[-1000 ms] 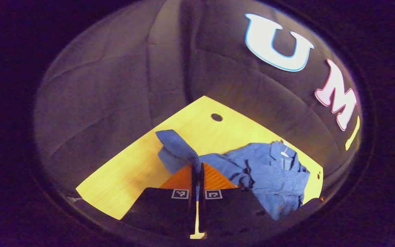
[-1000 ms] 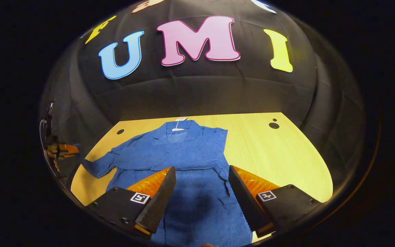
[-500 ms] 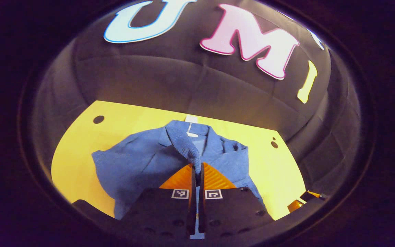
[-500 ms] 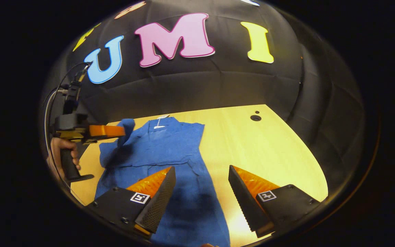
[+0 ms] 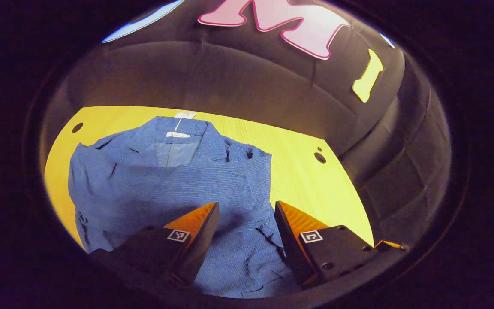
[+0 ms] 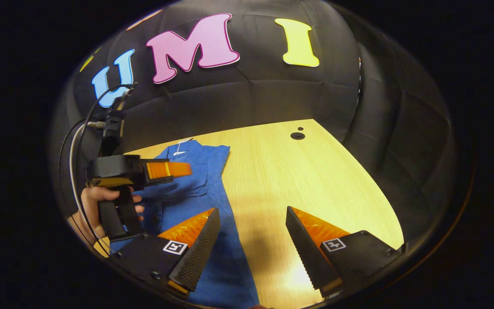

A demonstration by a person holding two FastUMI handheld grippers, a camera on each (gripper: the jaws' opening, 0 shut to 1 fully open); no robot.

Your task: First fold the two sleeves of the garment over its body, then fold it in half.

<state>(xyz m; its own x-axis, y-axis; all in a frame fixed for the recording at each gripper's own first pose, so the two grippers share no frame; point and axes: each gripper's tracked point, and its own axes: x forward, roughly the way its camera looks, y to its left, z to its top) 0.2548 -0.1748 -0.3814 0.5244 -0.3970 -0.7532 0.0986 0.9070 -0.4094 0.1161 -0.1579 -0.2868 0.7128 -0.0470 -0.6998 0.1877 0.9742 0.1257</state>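
Since the earlier frames the left hand-held gripper [image 5: 247, 234] has let go of the sleeve it was pinching and carrying across the blue garment [image 5: 165, 184]; its two fingers, pressed together half a second ago, are now spread apart with nothing between them. The sleeve now lies flat over the body of the garment.

In the left gripper view those spread fingers hang above the lower front of the garment, the blue cloth showing in the gap between them. In the right gripper view the same hand-held gripper [image 6: 174, 169] is seen from the side, above the garment, with a hand [image 6: 101, 199] wrapped round its black grip and a cable looping up behind it.

The right hand-held gripper [image 6: 251, 240] is also spread wide and holds nothing. Its fingers straddle the garment's right edge, one finger over blue cloth and the other over bare wood.

The garment lies spread on the wooden table [image 6: 315, 180], its collar and white label towards the far edge next to the black booth wall [image 6: 251, 103], its body covering the table's left part. The right part of the table is bare wood with a dark round hole [image 6: 297, 136] near the far right corner.
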